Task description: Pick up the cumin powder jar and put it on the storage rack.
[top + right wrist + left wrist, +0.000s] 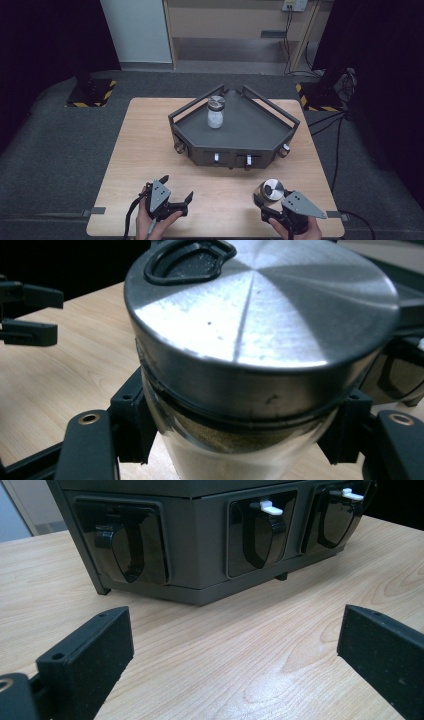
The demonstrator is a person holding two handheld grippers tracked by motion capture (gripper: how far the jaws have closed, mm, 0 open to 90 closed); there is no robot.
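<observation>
A glass jar with a brushed metal lid and brownish powder inside stands near the table's front right, where my right gripper is shut on it, one pad on each side below the lid. From above, this jar rises just ahead of the right gripper. A second jar, filled with white contents, stands upright on the dark grey tray stand. My left gripper rests at the front left, open and holding nothing. Its jaws spread wide over bare wood, the left gripper facing the stand's front.
The stand's front face holds dark recessed pockets, two with white tabs. A rail runs around the tray's back sides. The wooden table has bare room left of the stand and between the grippers. Cables and floor stands lie beyond the table.
</observation>
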